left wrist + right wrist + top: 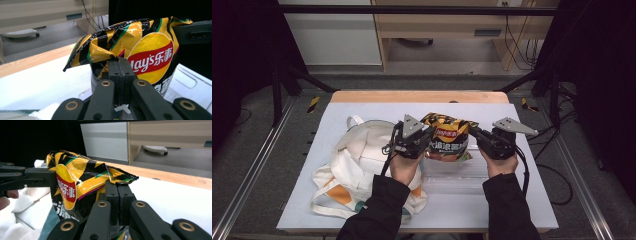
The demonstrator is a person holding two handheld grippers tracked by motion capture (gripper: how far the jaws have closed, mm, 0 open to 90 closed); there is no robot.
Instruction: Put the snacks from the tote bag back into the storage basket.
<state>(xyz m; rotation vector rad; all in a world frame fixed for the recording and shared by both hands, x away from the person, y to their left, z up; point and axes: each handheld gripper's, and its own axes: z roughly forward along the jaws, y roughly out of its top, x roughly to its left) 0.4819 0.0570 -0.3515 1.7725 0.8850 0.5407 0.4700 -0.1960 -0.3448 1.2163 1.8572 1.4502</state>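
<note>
A black and yellow Lay's chip bag (450,141) hangs above the table between my two grippers. My left gripper (431,135) is shut on the bag's left edge, and my right gripper (472,132) is shut on its right edge. In the left gripper view the jaws (119,61) pinch a fold of the bag (142,47), with the other gripper (193,32) clamped at the far top corner. The right gripper view shows its jaws (117,185) closed on the bag (80,176), and the left gripper (30,178) holds the opposite side.
A white cloth tote bag (354,162) with orange and green patches lies crumpled on the left of the pale table (522,200). A clear plastic tray (459,176) sits right under the chip bag. Dark frame posts stand at both sides.
</note>
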